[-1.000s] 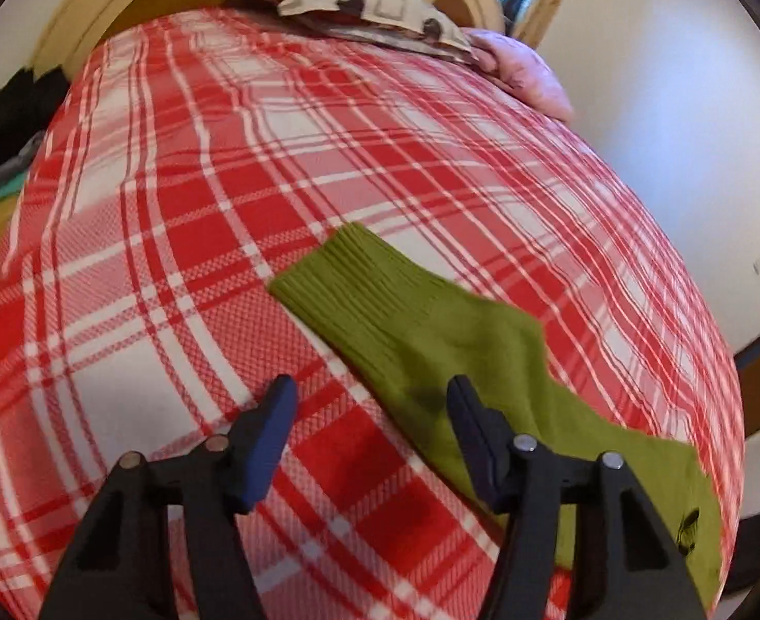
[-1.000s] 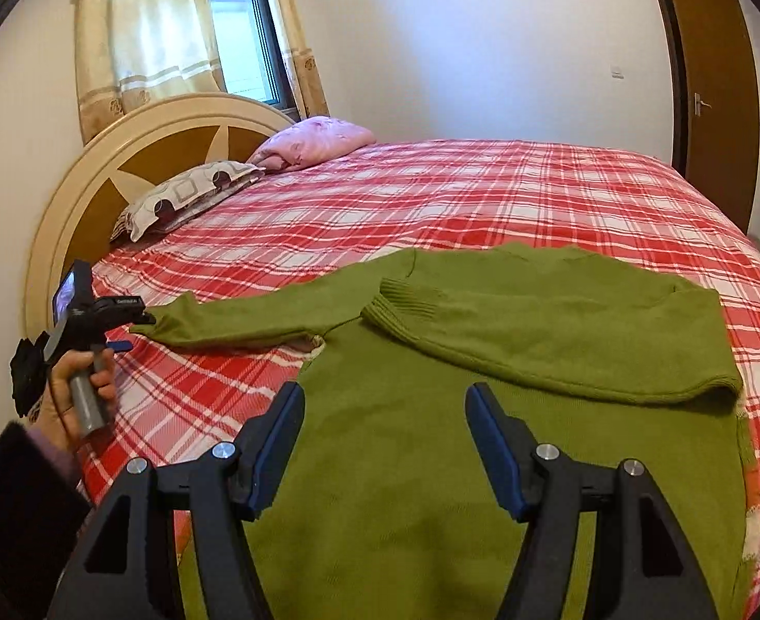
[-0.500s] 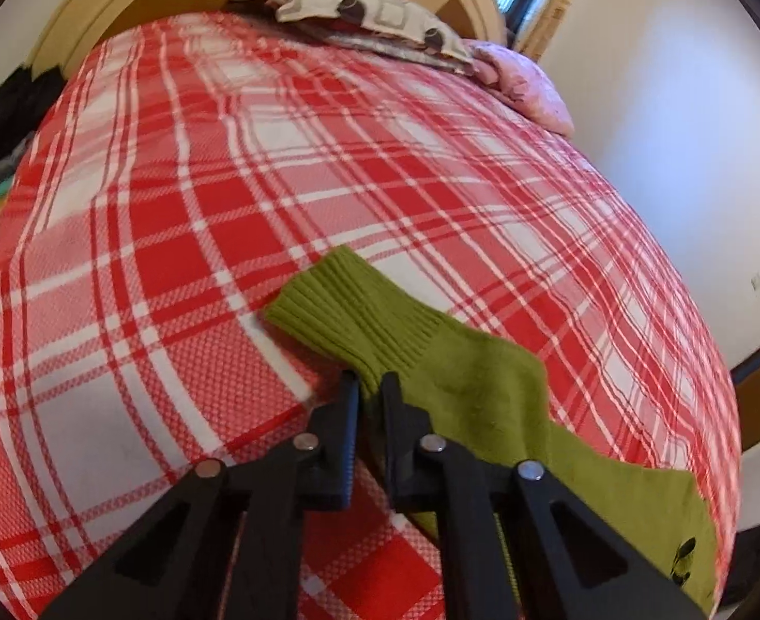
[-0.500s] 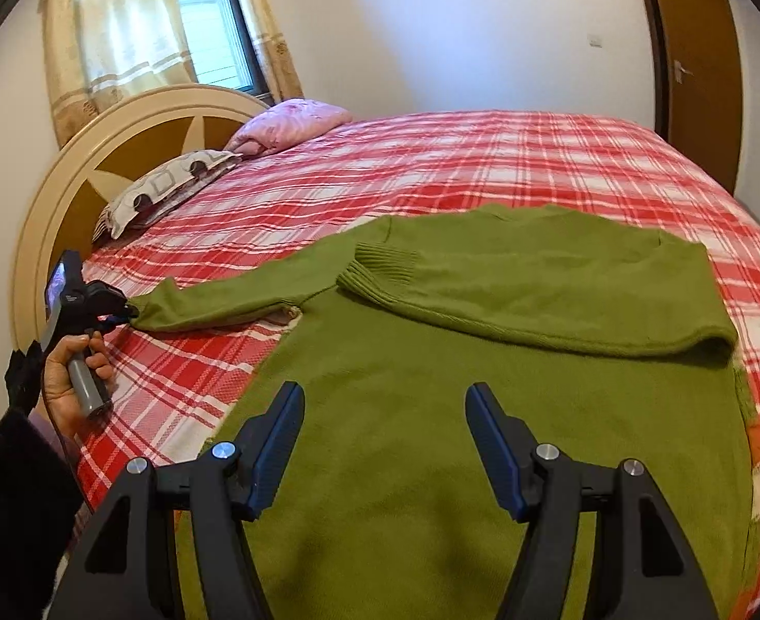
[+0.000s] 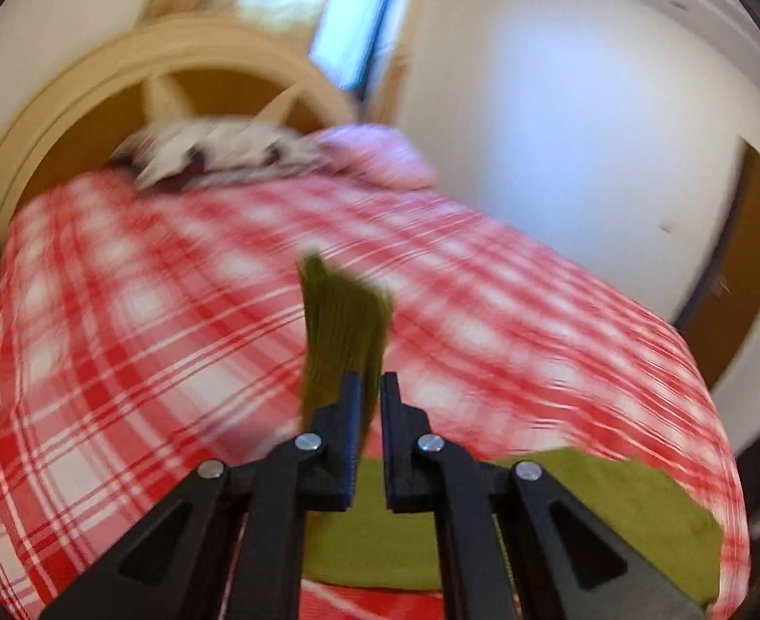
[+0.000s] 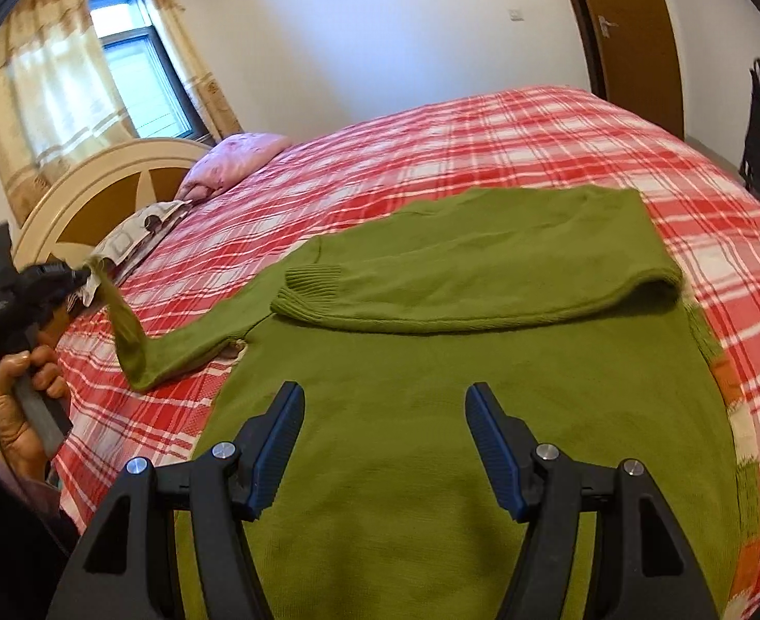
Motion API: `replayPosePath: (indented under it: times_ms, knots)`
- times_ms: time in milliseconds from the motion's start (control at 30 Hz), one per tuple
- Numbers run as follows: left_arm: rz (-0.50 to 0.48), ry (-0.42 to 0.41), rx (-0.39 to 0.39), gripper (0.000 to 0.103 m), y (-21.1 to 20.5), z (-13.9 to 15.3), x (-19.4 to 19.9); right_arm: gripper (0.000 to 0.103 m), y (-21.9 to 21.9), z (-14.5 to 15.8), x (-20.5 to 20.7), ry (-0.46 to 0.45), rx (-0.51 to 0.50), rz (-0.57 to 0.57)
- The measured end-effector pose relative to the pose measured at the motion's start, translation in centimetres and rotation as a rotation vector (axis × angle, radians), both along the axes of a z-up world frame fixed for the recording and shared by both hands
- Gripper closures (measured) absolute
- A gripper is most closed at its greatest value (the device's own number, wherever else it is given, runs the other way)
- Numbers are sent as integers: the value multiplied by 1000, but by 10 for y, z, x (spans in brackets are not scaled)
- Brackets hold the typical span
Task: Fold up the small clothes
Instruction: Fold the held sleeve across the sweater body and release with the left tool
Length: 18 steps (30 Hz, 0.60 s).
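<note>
1. While the green sweater (image 6: 431, 413) lay spread on the bed (image 6: 483, 134), with one sleeve already folded across its chest, the step in hand looked to be folding in the other sleeve (image 6: 183, 346).
2. That sleeve's ribbed cuff (image 5: 341, 330) was clenched in the left claw (image 5: 371, 387), which held it clear of the red plaid cover, so the sleeve ran slanting from the shoulder to the claw.
3. The person's hand (image 6: 23, 408) gripped the left tool's handle at the bed's edge, near the headboard (image 6: 95, 175), with the claw angled somewhat downward. The left wrist view was blurred.
4. The right claw (image 6: 385, 408) stood released, nothing between its blue pads (image 6: 276, 444), hovering over the sweater's lower body and tilted down toward it. Whether it touched the cloth could not be told.
5. Next, I judged, the cuff needed carrying across the chest onto the folded sleeve, laid flat, then let go. A twisted sleeve seemed the risk.
</note>
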<state>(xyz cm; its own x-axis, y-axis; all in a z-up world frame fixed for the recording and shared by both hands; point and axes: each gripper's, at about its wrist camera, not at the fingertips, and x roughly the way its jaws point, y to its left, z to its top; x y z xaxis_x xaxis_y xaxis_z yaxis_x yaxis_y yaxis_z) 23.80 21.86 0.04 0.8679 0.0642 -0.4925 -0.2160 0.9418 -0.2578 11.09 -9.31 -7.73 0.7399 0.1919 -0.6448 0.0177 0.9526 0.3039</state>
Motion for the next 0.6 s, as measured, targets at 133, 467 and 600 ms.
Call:
replayPosePath:
  times_ms: [133, 467, 600]
  knots:
    - [-109, -17, 48, 96, -53, 10, 0, 37, -7, 0, -5, -5, 2, -9]
    - [-276, 14, 98, 96, -133, -9, -16, 37, -12, -5, 1, 11, 80, 31]
    - [-262, 104, 40, 87, -120, -36, -30, 37, 4, 8, 28, 20, 161, 140]
